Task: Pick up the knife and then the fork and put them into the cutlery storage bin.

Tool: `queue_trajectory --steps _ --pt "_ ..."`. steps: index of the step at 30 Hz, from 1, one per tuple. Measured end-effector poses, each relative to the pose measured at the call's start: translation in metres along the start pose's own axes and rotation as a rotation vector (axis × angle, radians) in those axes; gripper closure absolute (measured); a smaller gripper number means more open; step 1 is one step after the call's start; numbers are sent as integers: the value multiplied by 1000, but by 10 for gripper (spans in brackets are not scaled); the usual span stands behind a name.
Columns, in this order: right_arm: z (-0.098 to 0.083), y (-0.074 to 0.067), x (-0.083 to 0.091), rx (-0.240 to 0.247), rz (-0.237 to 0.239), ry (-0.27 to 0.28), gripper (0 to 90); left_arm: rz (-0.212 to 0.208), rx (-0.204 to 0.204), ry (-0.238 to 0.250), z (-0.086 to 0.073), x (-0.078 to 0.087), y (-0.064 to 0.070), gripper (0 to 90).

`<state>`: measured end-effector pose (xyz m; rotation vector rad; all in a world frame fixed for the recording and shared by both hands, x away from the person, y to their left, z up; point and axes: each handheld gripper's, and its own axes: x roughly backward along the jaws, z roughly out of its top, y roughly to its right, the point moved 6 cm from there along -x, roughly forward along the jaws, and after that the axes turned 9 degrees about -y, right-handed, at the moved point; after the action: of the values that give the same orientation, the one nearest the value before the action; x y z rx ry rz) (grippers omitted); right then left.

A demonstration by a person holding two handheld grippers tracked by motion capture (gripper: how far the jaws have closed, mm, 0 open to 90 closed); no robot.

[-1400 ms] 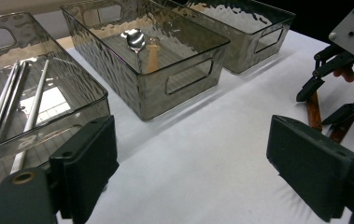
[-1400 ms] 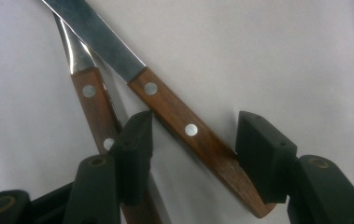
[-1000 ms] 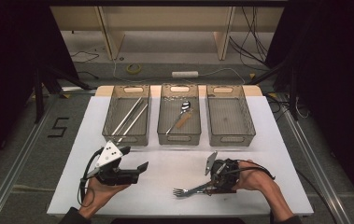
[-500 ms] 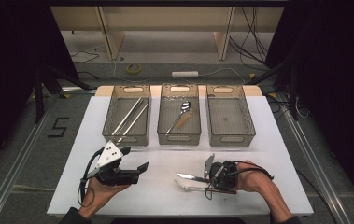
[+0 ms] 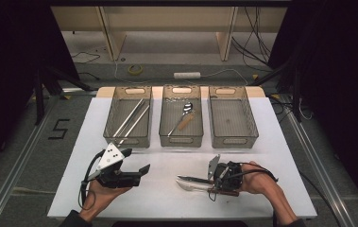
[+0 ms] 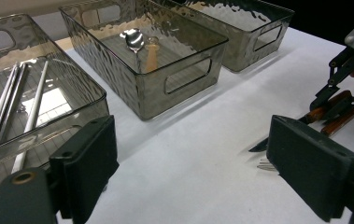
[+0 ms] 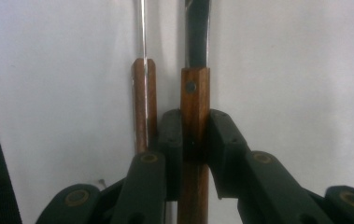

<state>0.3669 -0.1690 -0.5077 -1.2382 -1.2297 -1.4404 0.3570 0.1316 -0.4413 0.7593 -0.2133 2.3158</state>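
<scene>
My right gripper (image 5: pixel 213 181) lies low on the white table (image 5: pixel 167 198) at front right, pointing left. Its jaws have just been closing and are now shut on the wooden handle of a dark-bladed knife (image 5: pixel 191 179). In the right gripper view my right gripper (image 7: pixel 194 140) has its pads pressed on both sides of the knife (image 7: pixel 194 93). A wooden-handled fork (image 7: pixel 144 102) lies right beside it, outside the grip. Fork tines (image 6: pixel 264 164) and the knife tip (image 6: pixel 258 145) appear in the left gripper view. My left gripper (image 5: pixel 136 161) hovers open at front left, nothing between its fingers.
Three clear trays stand in a row at the back. The left tray (image 5: pixel 113 139) holds long metal sticks, the middle tray (image 5: pixel 181 141) a spoon with a wooden handle, and the right tray (image 5: pixel 228 142) holds nothing. The table's front edge is near both hands.
The right gripper's jaws have narrowed onto the knife handle. The knife blade now shows beside the fork, pointing left. The left gripper has stayed where it was.
</scene>
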Motion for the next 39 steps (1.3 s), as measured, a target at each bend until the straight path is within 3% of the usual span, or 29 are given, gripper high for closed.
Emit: queue_trajectory --steps 7,17,26,39 --pt "-2 7 7 -50 -34 35 774 2 0 1 0 0 0 158" --pt "-1 14 19 -143 -34 99 774 -2 5 8 0 1 -1 158" --pt "-4 25 34 -299 -17 197 775 -10 33 22 1 2 -3 158" --pt "-7 41 46 -378 -24 274 775 -40 84 51 1 5 -7 156"
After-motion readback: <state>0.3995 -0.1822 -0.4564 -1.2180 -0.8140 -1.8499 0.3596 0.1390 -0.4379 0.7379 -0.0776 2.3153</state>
